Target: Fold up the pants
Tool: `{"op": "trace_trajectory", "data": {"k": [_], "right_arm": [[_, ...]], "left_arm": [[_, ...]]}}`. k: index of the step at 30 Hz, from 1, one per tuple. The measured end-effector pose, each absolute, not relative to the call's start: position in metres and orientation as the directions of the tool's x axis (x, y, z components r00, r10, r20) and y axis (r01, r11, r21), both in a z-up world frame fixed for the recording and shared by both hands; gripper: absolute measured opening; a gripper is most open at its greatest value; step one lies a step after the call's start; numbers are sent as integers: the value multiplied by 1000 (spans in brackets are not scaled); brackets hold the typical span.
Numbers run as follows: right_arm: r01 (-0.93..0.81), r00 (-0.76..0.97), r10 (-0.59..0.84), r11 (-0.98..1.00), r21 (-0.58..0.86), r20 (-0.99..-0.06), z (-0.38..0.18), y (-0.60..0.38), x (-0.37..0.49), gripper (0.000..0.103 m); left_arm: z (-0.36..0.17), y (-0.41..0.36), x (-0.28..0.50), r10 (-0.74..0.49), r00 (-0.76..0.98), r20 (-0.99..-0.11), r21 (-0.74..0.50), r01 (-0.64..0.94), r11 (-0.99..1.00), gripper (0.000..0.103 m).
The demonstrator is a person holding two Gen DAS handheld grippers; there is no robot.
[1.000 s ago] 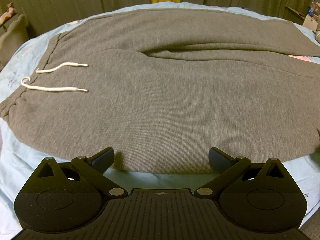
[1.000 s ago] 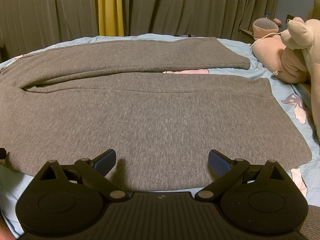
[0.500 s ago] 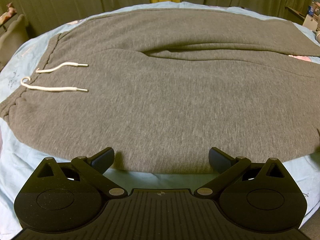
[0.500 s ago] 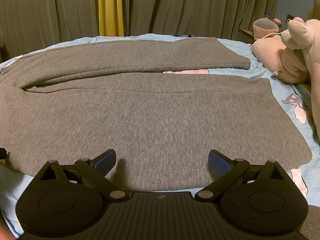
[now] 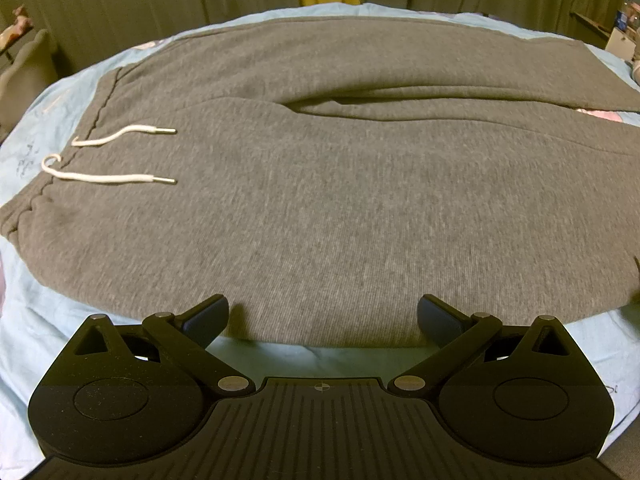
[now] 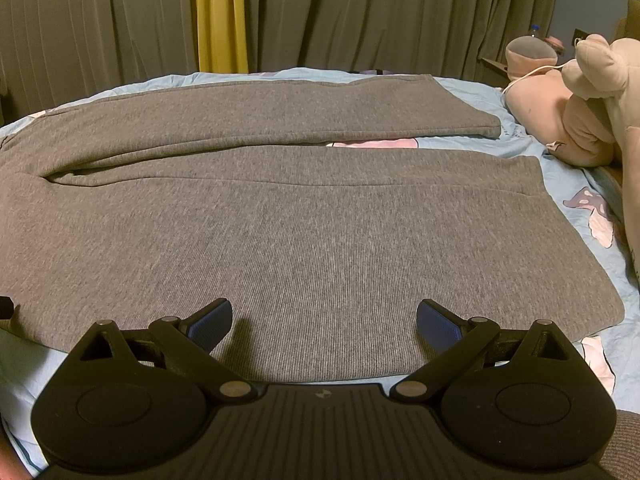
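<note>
Grey pants [image 5: 320, 200] flat on bed [image 5: 24, 320], unfolded, legs apart. Left gripper [image 5: 322, 314] wide, empty, at pants' near edge, hip side. Right gripper [image 6: 324, 318] wide, empty, at near leg edge. My plan: pinch near edge both sides together, lift evenly, carry over far leg [image 6: 280, 112], align seams, mind drawstring [image 5: 108, 178].

Grey pants [image 5: 320, 200], light-blue sheet [image 5: 36, 312]

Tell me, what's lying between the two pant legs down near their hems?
Bare bedsheet: a light blue strip with a pink print shows between the far leg and near leg, in the right wrist view.
</note>
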State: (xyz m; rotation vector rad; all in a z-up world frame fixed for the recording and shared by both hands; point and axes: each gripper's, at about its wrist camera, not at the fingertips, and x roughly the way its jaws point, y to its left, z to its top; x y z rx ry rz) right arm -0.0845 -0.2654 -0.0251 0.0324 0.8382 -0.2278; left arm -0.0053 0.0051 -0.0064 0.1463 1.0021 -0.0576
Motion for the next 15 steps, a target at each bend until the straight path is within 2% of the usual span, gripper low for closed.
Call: {"op": "trace_trajectory", "data": {"k": [15], "right_arm": [[228, 637, -186, 972, -48, -748, -26, -269, -81, 99]], "left_arm": [[-7, 1, 1, 19, 519, -855, 96, 121, 988, 103]]}}
